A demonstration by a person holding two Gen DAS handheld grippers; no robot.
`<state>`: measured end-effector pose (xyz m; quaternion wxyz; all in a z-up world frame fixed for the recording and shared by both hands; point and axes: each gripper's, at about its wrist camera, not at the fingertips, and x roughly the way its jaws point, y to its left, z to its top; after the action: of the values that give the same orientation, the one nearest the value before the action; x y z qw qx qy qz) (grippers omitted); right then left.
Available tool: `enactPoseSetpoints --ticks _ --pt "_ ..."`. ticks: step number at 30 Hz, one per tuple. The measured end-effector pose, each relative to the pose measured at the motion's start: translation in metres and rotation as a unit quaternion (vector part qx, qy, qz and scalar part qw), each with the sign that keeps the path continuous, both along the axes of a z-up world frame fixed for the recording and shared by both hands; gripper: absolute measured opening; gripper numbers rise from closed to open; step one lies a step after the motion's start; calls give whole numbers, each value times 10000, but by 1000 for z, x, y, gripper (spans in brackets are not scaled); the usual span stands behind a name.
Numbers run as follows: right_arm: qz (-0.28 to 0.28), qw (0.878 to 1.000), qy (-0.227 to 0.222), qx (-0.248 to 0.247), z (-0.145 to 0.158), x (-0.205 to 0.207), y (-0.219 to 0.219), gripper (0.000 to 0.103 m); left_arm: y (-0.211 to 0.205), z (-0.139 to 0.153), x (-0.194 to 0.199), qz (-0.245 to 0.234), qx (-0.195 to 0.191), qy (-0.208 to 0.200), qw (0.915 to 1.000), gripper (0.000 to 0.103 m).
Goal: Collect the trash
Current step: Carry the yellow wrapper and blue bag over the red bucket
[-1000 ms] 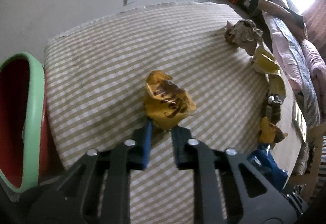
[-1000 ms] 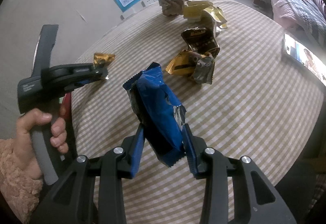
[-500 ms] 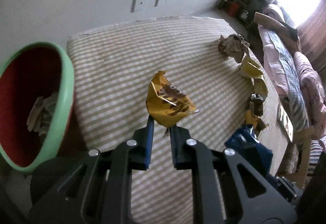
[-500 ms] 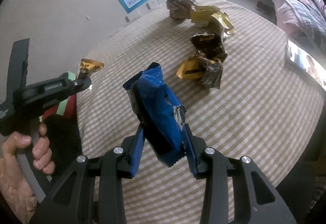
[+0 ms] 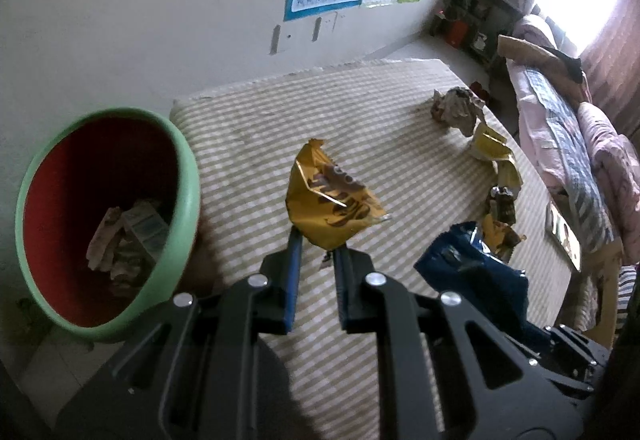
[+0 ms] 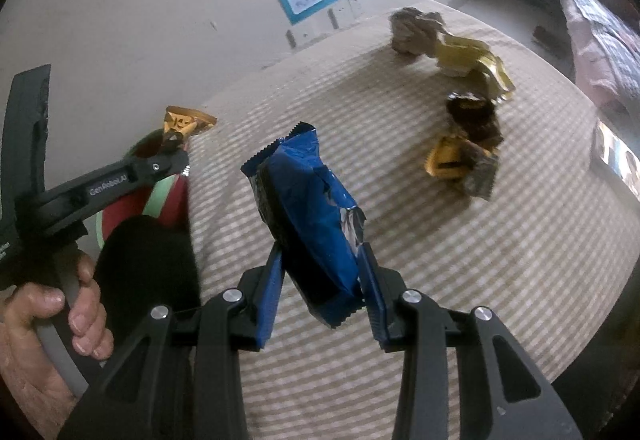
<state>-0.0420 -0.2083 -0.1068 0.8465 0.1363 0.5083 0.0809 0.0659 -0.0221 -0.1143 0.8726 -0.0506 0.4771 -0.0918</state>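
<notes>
Both loads are off the table [image 5: 400, 127] and, compared with a second ago, closer to the bin [image 5: 188, 175]. Our left gripper [image 5: 316, 252] is clamped on the yellow wrapper [image 5: 328, 203]; our right gripper [image 6: 320, 272] grips the blue bag [image 6: 308, 199]. We judge dropping comes next; more wrappers [image 6: 464, 159] remain.

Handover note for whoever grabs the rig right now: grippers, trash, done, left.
Left gripper: shut on a crumpled yellow snack wrapper, lifted off the striped tablecloth, not yet over the green-rimmed red bin.
Right gripper: shut on a blue foil snack bag, held above the table.
Done: some paper scraps already lie in the bin.
Left: drop both held pieces in the bin, then collect the crumpled grey paper ball, pale yellow wrappers, dark brown wrapper and orange-grey wrapper.
</notes>
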Motion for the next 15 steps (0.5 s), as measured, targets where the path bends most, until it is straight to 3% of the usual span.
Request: enactPoseSetpoints --ticks 15 --pt "485 9986 -200 43 18 12 42 37 37 16 -1 442 -273 -195 9985 15"
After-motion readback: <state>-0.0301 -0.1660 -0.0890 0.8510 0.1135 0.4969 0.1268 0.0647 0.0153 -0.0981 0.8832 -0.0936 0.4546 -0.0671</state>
